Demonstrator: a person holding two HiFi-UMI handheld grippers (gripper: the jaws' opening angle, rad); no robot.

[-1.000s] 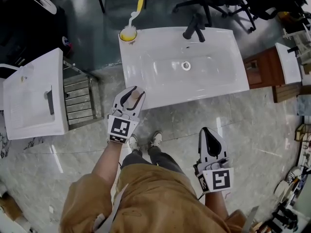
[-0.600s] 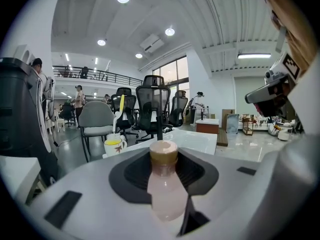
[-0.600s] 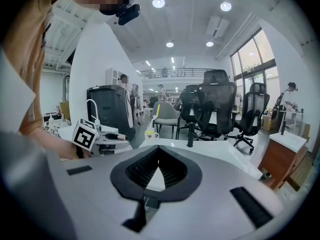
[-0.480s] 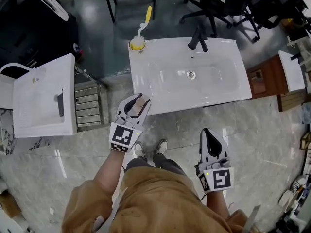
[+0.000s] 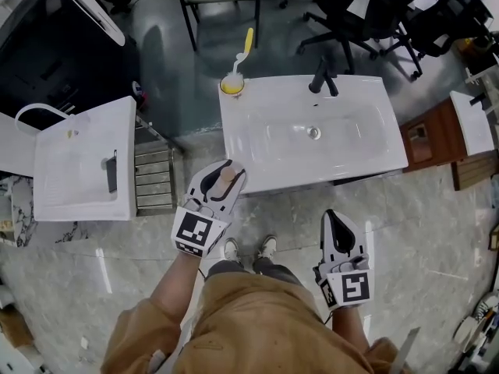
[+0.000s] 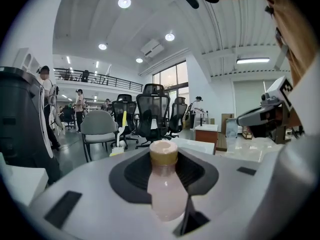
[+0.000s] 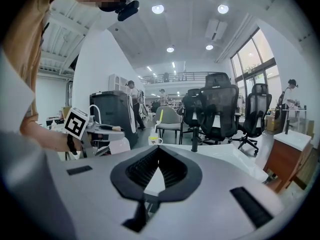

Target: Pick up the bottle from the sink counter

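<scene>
A small pale pink bottle (image 5: 224, 179) with a tan cap sits between the jaws of my left gripper (image 5: 226, 174), which is shut on its body. It hangs over the floor just off the front left corner of the white sink counter (image 5: 249, 166). In the left gripper view the bottle (image 6: 165, 189) stands upright between the black pads, cap pointing away. My right gripper (image 5: 335, 223) is lower right, over the floor beside the person's leg, jaws shut with nothing in them (image 7: 157, 156).
On the counter stand a black faucet (image 5: 321, 76) at the back and a yellow cup (image 5: 231, 86) with a brush at the back left corner. A second white basin (image 5: 78, 158) and a metal rack (image 5: 153, 179) lie left. Office chairs (image 5: 366, 10) stand behind, a wooden cabinet (image 5: 425, 135) right.
The view has drawn back from the sink counter. My left gripper, still holding the bottle, has come off the counter's front edge to over the floor. The right gripper has barely moved.
</scene>
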